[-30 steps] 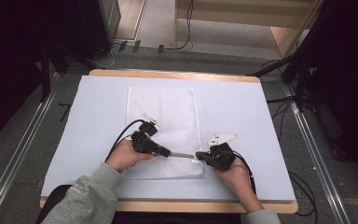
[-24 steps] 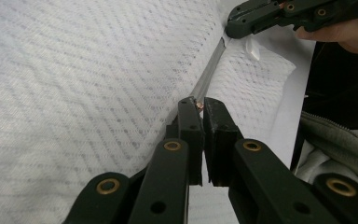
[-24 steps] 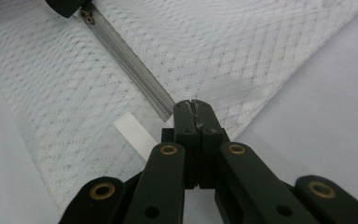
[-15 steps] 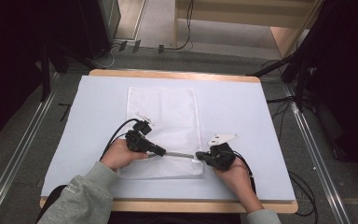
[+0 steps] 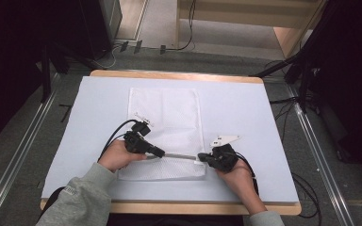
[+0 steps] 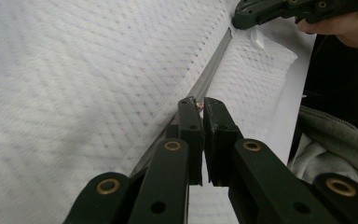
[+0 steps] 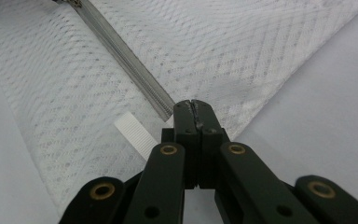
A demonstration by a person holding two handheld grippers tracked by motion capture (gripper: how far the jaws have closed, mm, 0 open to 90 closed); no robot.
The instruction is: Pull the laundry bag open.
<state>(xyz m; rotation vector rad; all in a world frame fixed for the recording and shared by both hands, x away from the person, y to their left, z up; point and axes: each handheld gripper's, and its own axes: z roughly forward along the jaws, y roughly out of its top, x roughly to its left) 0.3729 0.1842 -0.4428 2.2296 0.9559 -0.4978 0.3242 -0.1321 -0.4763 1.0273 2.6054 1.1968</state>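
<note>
On the table [image 5: 264, 122] lies a pale blue-white sheet that covers nearly the whole top; a strip of light wood edge shows along the far side and again along the near side. A white mesh bag [image 5: 169, 113] lies flat on the sheet, near its middle, long side running away from the person. A grey zipper [image 5: 179, 156] crosses the bag close to its near end.

Left gripper [image 5: 161, 153]: held in the left hand [image 5: 118, 155], resting on the near left part of the bag, pointing along the zipper toward the right gripper. In the left gripper view its jaws stand almost closed, with a small coppery piece, seemingly the zipper's pull, pinched at their tips right over the zipper line [image 6: 205, 79].

Right gripper [image 5: 201, 157]: held in the right hand [image 5: 233, 172] at the bag's near right edge. In the right gripper view the jaws are clenched on the end of the zipper [image 7: 121, 51], with bag fabric pressed between the tips. A small white ribbed tab [image 7: 133, 133] lies just beside the jaws, on the mesh.

Room: grey floor around the table, metal rails [image 5: 23, 150] running along both sides, black cables [image 5: 306, 188] trailing on the floor at right. Dark equipment stands at the left and right edges of the high view. A light wooden frame [image 5: 287, 37] sits beyond the far edge. Grey sleeves come in from the bottom.
</note>
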